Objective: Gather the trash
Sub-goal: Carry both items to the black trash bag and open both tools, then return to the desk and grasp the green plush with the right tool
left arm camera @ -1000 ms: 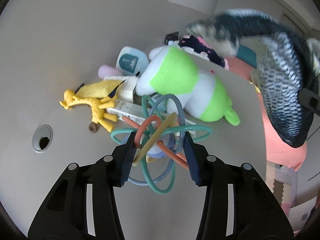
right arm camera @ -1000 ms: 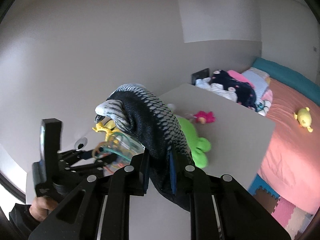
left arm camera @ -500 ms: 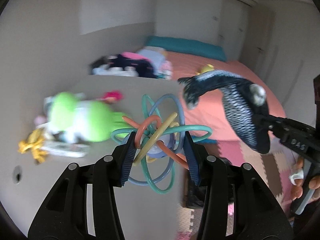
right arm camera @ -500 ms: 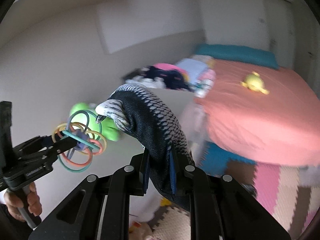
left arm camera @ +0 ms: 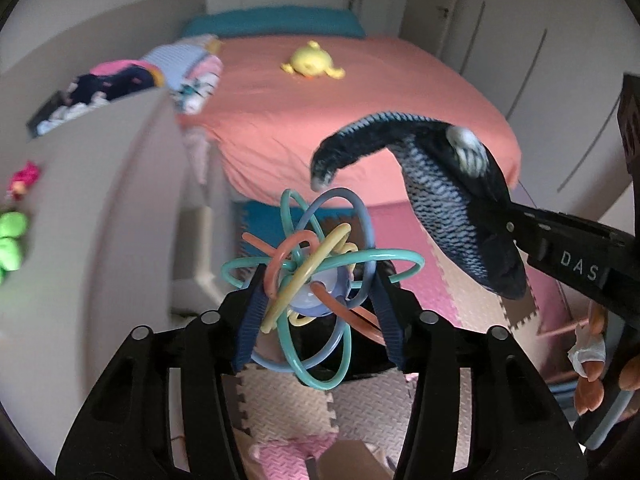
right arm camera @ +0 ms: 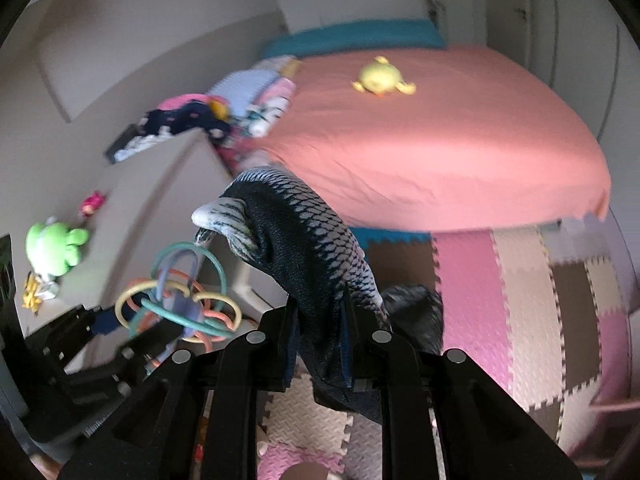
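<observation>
the left gripper (left arm camera: pixel 318 312) pinches a ring rattle (left arm camera: pixel 316 280) of looped coloured tubes between its blue pads, held in the air above the foam floor mat (left arm camera: pixel 288 404). the right gripper (right arm camera: pixel 320 344) is clamped on a dark scaly plush fish (right arm camera: pixel 304 240), its head arching up and drooping to the left. behind both lie a pink bed (right arm camera: pixel 440 132) carrying a yellow plush (right arm camera: pixel 380 76) and a grey table (left arm camera: pixel 80 200).

Both wrist views face the bed (left arm camera: pixel 360 92) — side by side, each catching the other's gripper (right arm camera: pixel 100 324).
</observation>
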